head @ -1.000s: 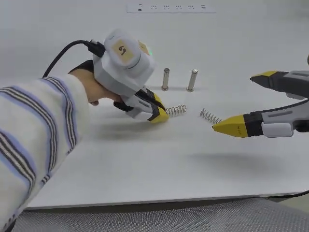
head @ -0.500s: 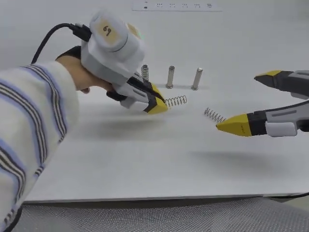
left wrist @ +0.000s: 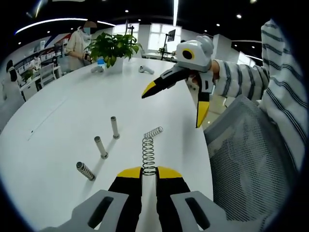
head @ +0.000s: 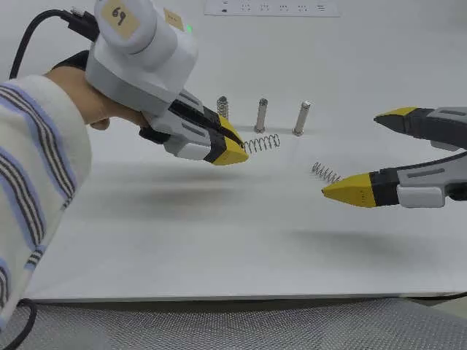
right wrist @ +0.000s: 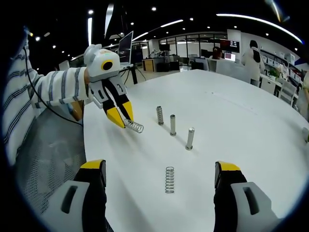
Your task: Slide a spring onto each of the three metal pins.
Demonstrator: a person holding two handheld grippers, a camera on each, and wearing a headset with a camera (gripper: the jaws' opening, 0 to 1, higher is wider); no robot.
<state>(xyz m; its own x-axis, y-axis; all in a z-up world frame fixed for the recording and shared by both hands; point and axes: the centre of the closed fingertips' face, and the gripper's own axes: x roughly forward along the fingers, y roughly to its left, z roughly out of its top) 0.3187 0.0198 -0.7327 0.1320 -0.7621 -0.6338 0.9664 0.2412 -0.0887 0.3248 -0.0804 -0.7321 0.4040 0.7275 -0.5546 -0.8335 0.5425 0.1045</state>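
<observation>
A spring [head: 261,144] is clamped in the left tongs [head: 232,154], now lifted nearer the pins [head: 262,115] (one already sprung); the right tongs [head: 350,154] are held open beside a loose spring [head: 325,173].

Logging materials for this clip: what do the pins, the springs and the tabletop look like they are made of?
The pins look like bare metal, probably steel: silvery, with bright highlights along the shafts. The springs look like thin coiled metal wire, grey and glossy. The tabletop is smooth and white with a faint sheen, perhaps laminate or paint; the look leaves that open.
</observation>
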